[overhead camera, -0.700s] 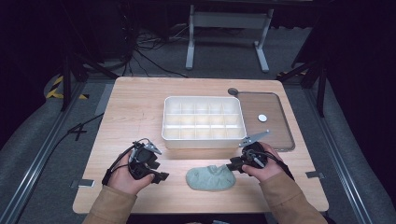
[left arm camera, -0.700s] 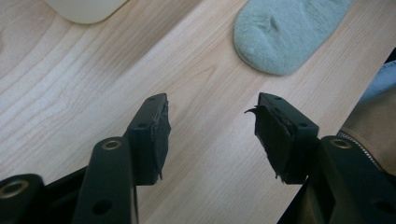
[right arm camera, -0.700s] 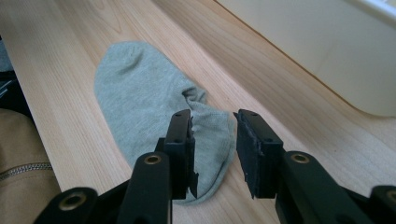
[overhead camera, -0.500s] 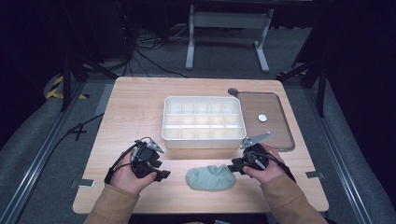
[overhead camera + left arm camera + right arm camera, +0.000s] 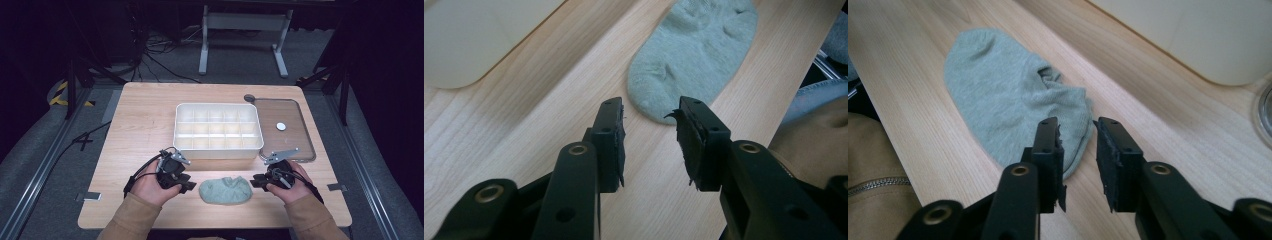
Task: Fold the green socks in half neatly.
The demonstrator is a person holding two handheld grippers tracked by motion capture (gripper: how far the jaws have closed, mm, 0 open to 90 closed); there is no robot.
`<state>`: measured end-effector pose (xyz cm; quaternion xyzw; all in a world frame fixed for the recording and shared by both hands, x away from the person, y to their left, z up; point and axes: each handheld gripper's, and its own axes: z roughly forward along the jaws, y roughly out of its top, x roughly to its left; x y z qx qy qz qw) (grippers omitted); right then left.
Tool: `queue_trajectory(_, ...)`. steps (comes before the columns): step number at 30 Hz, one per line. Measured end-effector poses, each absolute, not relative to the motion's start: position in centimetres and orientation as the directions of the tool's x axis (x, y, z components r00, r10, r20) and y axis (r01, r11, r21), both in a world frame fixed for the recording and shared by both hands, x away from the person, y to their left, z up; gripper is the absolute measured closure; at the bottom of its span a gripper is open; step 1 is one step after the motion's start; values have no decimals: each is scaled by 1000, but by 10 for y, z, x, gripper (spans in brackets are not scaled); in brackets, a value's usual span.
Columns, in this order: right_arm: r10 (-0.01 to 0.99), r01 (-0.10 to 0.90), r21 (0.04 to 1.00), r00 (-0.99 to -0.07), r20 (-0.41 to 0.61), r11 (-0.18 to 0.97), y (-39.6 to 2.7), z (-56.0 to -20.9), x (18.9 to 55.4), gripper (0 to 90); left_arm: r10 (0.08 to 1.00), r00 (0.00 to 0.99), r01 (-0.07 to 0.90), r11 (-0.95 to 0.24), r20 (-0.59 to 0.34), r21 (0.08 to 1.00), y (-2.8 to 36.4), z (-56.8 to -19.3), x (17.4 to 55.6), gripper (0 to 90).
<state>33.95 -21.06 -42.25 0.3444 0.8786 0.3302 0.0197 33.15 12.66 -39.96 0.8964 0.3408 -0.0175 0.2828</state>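
sleeves (image 5: 137,215): tan | tool (image 5: 650,131): black jaws, brass-ringed screw holes, frayed pads

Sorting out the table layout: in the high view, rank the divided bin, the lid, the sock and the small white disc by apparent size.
1. Bin
2. Lid, somewhat smaller
3. Sock
4. Disc, by far the smallest

Wooden table (image 5: 140,120) bearing sock (image 5: 225,190), divided box (image 5: 218,131), tray (image 5: 295,134).

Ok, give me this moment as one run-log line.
left gripper: open, at sock toe end | right gripper: open, at its other end | sock: flat on table | divided bin: behind
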Motion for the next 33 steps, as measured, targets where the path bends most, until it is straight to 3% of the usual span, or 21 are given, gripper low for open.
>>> queue_trajectory(5, 608, 585, 585, -771, 188, 561, -206, -427, 335, 832, 587, 768, 631, -623, -257, 462, 113, -411, 336, 672)
queue_trajectory(9, 590, 577, 574, -784, 191, 581, -199, -433, 331, 880, 597, 768, 630, -642, -230, 438, 104, -420, 339, 690)
queue_trajectory(27, 594, 561, 557, -792, 143, 613, -183, -454, 328, 895, 636, 747, 655, -656, -192, 375, 97, -433, 346, 647)
queue_trajectory(33, 592, 564, 556, -791, 152, 611, -184, -456, 329, 897, 631, 747, 660, -662, -210, 356, 94, -439, 347, 583)
